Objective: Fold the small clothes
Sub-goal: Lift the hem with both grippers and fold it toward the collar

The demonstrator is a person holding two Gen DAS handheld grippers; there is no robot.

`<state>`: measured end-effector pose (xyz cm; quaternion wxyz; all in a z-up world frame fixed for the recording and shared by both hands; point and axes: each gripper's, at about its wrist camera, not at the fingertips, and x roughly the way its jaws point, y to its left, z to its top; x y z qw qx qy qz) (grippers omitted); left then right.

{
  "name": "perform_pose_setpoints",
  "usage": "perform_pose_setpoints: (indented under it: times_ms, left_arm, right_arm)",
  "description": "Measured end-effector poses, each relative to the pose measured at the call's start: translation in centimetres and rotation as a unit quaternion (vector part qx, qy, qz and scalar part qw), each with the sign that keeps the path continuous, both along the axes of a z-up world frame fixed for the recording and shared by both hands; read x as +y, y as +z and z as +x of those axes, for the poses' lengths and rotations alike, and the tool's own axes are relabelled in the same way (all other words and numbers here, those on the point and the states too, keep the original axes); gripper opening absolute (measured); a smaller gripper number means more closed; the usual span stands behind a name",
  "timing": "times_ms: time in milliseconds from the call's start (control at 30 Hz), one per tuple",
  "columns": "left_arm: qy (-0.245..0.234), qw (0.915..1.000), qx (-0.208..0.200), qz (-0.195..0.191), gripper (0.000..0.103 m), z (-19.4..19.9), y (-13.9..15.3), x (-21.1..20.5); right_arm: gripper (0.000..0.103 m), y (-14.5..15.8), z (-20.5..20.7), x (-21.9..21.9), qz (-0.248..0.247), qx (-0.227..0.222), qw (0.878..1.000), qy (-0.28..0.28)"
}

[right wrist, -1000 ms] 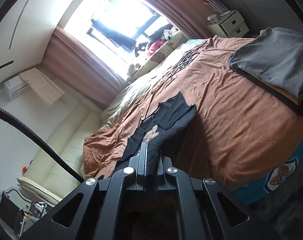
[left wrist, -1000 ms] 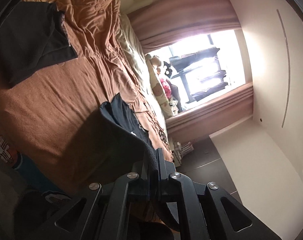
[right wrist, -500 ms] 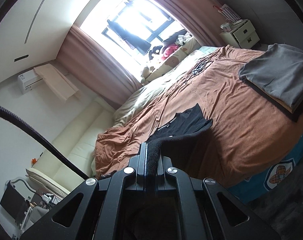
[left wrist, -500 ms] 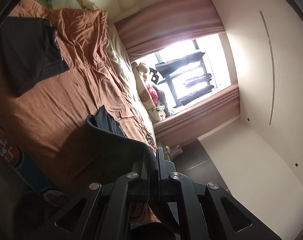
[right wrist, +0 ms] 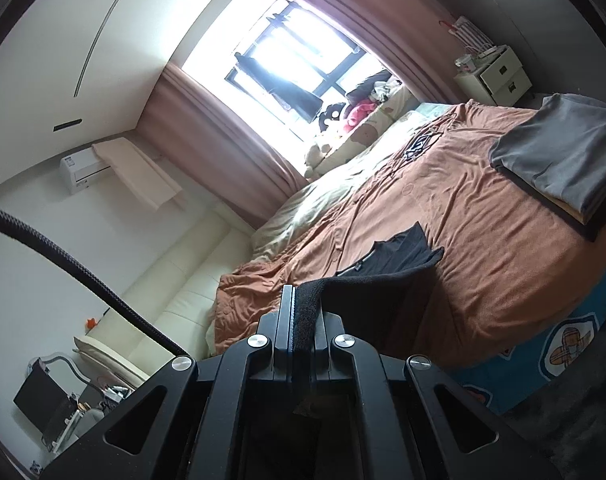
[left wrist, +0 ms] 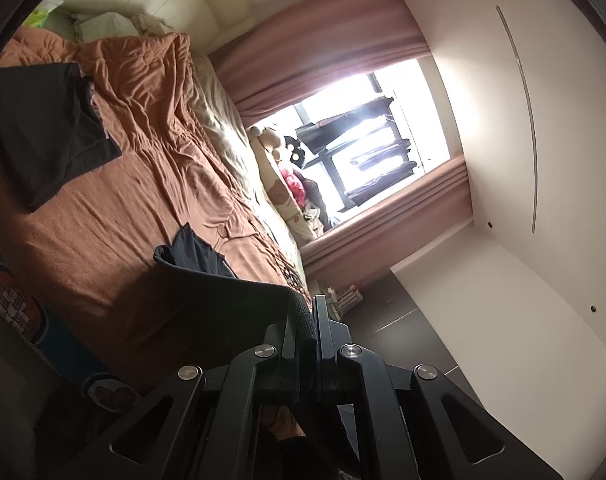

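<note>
A small black garment (left wrist: 207, 280) hangs stretched between both grippers above the brown bedspread (left wrist: 115, 216); its far end still trails on the bed. My left gripper (left wrist: 307, 312) is shut on one hem corner. In the right wrist view the same black garment (right wrist: 387, 264) runs from the bed up to my right gripper (right wrist: 303, 304), which is shut on its ribbed edge. Both views are tilted sideways.
A dark folded garment (left wrist: 43, 128) lies at the far left of the bed. A stack of folded grey and dark clothes (right wrist: 559, 160) sits at the bed's right side. Pillows and plush toys (right wrist: 343, 120) line the window side. A white nightstand (right wrist: 495, 76) stands beyond.
Both grippers have lifted and pulled back from the bed with the black garment, so less of it lies on the bedspread. Both stay shut.
</note>
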<state>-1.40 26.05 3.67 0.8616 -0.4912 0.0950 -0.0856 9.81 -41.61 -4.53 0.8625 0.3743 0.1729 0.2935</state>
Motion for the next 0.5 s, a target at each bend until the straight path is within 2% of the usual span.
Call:
perform_pose_setpoints:
  times_ms: [233,500]
  left_arm:
    - [-0.004,1.0,0.0,0.001,0.004,0.6,-0.7,0.4]
    - [0.003,0.9997,0.022,-0.008,0.005,5.1,-1.8,2.2]
  right_arm:
    - [0.002,-1.2,1.6,0.0,0.006,0.002,1.0,0.004]
    - [0.002,-1.0,6.2,1.0,0.01,0.01,1.0,0.003]
